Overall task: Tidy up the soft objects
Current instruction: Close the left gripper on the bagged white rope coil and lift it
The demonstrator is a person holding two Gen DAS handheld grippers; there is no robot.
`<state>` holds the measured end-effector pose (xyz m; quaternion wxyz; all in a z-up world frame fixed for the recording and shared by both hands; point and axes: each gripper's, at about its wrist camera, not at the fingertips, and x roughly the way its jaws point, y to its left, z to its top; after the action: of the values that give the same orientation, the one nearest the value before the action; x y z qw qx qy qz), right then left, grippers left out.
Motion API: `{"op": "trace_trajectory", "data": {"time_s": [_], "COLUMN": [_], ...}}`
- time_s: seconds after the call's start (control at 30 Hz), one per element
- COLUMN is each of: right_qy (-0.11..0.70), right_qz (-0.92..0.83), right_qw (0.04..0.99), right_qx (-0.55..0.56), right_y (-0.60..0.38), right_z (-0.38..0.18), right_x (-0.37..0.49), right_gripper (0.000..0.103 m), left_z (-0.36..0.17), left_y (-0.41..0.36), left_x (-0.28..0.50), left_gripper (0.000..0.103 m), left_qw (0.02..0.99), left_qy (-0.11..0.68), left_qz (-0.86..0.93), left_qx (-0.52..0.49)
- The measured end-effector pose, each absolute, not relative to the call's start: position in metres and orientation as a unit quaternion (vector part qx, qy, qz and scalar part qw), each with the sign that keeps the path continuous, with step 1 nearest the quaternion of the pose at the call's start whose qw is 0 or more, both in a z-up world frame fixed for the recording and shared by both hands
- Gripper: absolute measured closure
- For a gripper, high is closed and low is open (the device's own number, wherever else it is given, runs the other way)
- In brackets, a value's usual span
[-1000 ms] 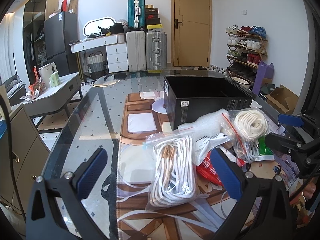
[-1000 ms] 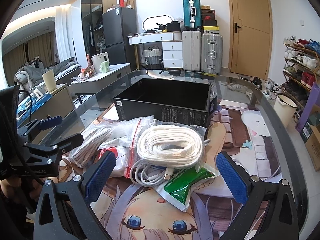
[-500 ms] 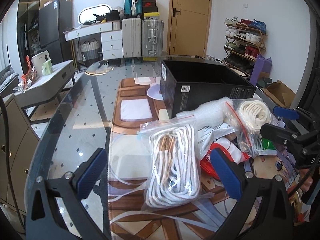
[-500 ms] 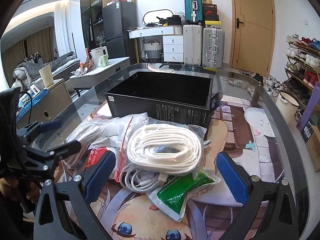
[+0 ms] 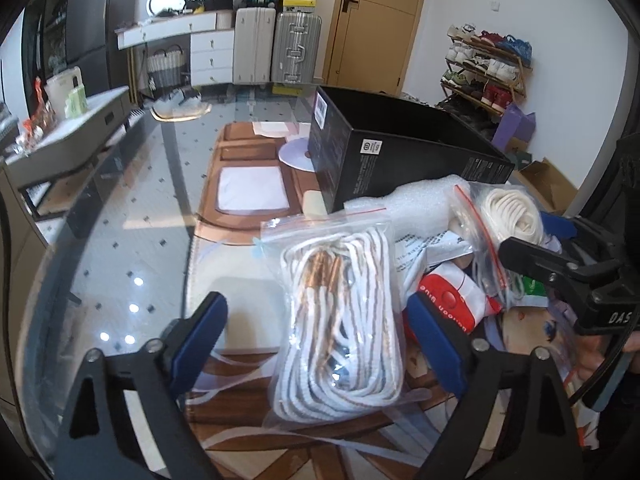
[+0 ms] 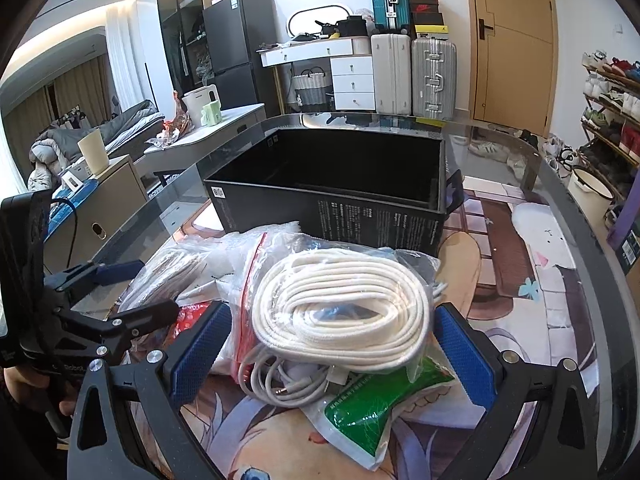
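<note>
Left gripper (image 5: pixel 316 336) first: its blue pads stand wide apart but are closing, and the zip bag of white-and-copper cord (image 5: pixel 340 320) lies right between them on the tabletop (image 5: pixel 120 248), not yet pinched as far as I can see. The bag's long axis runs near-to-far, almost in line with my fingers, so the pads face its two long sides, which is the narrow way across. That is the relation I judge the grab to turn on: I only need to come down a little and finish closing across the width.

My right gripper (image 6: pixel 332 344) is spread too, its pads either side of the bag of coiled white rope (image 6: pixel 340 312), which sits on top of a thin white cable and a green pouch (image 6: pixel 380 404). That coil is an oval with its long axis running left to right, so my right pads face its ends, the wide way.

Beyond both bags, on the far side, stands the open black box (image 6: pixel 332 196), which I take as the place for these things. The cord bag is at the left of the pile and nearer my left hand; the rope bag belongs to my right.
</note>
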<state>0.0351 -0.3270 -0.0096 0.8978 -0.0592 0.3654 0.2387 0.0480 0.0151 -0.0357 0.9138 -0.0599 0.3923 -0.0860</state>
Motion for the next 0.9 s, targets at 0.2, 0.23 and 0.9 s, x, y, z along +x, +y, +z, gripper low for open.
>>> {"op": "trace_trajectory", "data": {"time_s": [0.2,0.23,0.9], "right_qy": [0.369,0.369,0.374], "right_qz": [0.240,0.240,0.234], "right_qw": [0.896,0.896,0.894], "right_qx": [-0.061,-0.062,-0.079], "right_y": [-0.324,-0.324,-0.321], "right_z": [-0.013,-0.013,-0.021], "right_x": [0.042,0.042,0.039], "right_gripper": [0.000,0.000,0.014], "left_z": [-0.037,-0.037,-0.033], "left_y": [0.012,0.012,0.011], "left_x": [0.049,0.049,0.041], "left_gripper": [0.025,0.026,0.061], "left_qw": [0.911,0.910,0.914], "left_qy": [0.396,0.396,0.389], "left_qz": [-0.101,-0.103,-0.104], "left_qx": [-0.062,-0.063,-0.054]}}
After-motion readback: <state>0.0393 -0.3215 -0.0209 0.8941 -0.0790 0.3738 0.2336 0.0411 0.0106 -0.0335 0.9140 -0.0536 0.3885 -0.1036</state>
